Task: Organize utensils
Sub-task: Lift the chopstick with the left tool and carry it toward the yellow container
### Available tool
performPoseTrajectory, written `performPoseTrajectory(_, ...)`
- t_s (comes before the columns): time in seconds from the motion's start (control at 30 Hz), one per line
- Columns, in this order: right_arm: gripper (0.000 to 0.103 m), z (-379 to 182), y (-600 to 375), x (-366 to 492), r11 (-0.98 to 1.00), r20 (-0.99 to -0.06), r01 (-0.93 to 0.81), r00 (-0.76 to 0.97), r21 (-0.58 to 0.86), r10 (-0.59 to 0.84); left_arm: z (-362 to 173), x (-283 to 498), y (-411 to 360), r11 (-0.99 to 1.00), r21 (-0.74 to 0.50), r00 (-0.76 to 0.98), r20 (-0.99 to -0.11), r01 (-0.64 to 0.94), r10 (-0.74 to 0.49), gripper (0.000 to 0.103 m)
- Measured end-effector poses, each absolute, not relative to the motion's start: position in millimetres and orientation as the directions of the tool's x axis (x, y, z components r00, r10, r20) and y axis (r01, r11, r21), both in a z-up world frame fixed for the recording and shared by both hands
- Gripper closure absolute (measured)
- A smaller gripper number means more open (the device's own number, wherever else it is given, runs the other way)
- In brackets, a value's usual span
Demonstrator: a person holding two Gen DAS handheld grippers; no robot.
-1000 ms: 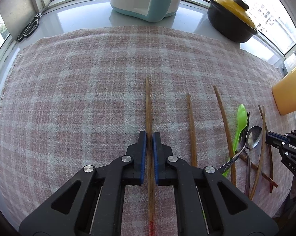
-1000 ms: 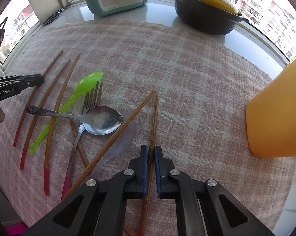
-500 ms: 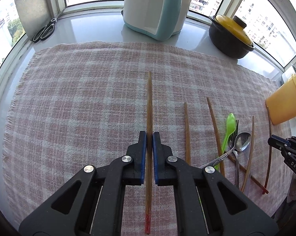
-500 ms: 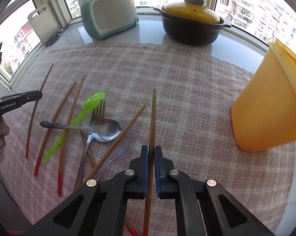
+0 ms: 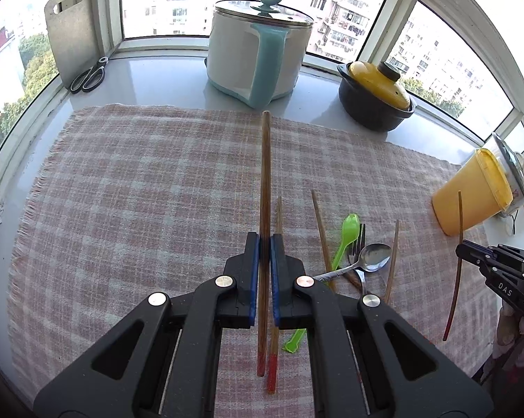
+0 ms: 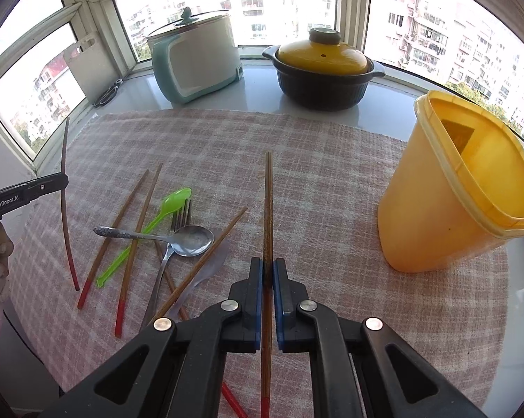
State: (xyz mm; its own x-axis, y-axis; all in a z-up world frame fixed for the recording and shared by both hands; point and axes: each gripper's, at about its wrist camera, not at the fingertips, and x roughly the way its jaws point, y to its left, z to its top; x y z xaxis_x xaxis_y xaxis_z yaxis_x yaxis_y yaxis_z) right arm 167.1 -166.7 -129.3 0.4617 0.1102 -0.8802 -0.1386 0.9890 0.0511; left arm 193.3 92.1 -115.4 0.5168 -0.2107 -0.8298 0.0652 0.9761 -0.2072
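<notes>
Over the checked cloth (image 5: 140,209), both grippers' fingers clench chopsticks; only the right view shows inside the yellow tub (image 6: 471,188).

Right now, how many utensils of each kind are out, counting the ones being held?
Chopsticks: 6 (one held in each gripper, 4 on the cloth)
Spoons: 2 (1 metal, 1 green)
Forks: 1
Pale piece, kind unclear: 1
Total: 10

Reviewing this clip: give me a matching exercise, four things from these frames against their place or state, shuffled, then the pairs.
Things:
1. left gripper
2. green spoon
3. yellow bucket
4. scissors

Places or states:
A. by the cutting board
B. shut on a chopstick
C. upright on the cloth's right side
D. lying flat among utensils

Pairs: 1-B, 2-D, 3-C, 4-A
</notes>
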Motion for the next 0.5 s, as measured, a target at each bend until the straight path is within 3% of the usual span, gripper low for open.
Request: performPoseTrajectory(0.5,0.100,-76,-192,141,0.978,-0.808,-0.199,0.565,0.059,0.164,-67,161,53,0.970,-0.229,0.603,-0.763,0.083,-0.232,0.099)
